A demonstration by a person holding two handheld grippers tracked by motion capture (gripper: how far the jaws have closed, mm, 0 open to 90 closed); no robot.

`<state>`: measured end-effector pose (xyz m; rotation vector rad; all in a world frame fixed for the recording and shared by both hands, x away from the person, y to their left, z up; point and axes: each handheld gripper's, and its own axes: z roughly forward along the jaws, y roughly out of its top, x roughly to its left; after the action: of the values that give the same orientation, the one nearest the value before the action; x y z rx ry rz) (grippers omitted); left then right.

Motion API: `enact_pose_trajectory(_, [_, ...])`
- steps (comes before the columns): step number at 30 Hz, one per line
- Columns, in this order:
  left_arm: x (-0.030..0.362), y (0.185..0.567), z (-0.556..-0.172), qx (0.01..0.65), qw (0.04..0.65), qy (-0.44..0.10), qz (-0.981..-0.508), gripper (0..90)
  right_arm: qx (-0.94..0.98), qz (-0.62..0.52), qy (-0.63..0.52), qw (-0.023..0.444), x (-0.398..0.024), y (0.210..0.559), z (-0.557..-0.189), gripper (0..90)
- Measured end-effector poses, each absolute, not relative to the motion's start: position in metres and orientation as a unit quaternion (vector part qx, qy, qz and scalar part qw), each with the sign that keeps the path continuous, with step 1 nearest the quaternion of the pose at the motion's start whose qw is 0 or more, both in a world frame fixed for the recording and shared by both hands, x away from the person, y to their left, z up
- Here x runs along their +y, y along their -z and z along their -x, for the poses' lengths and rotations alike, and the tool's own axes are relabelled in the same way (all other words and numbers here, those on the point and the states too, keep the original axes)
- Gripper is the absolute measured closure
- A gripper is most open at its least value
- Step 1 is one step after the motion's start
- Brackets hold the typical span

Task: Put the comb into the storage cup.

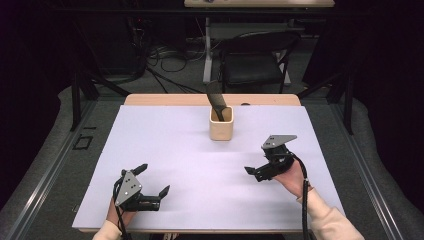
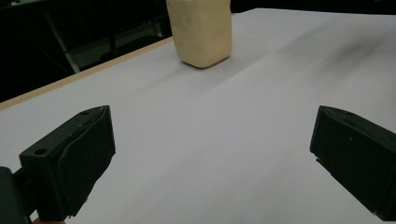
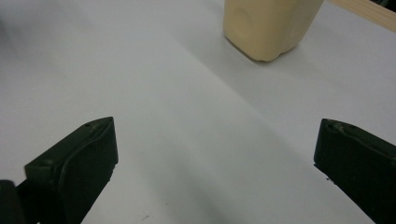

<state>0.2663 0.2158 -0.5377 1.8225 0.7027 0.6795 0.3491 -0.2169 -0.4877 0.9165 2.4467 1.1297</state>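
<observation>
cream holder (image 1: 221,128) stands upright, black spatula (image 1: 216,100) leaning up-left inside; left tool (image 1: 154,180) and right tool (image 1: 252,172) gape empty.

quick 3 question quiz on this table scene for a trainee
1. True or false: the left gripper is open.
2. What stands in the cream holder? A) a dark utensil B) a red pen C) nothing
3. Which gripper is nearer the holder?

Key: 1. True, its jaws stand wide apart, holding nothing. 2. A, the dark utensil leans out of it. 3. The right gripper, also open and empty.
</observation>
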Motion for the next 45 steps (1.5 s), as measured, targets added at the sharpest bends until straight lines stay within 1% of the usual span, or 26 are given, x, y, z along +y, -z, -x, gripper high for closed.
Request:
enact_pose_trajectory(31, [0.215, 0.538, -0.266, 0.292, 0.511, -0.281, -0.758, 0.1, 0.840, -0.312, -0.410, 0.168, -0.235, 0.496, -0.309, 0.0])
enact_pose_trajectory(45, [0.215, 0.538, -0.267, 0.292, 0.510, -0.280, -0.759, 0.1, 0.834, -0.304, -0.418, 0.193, -0.243, 0.498, -0.291, 0.0])
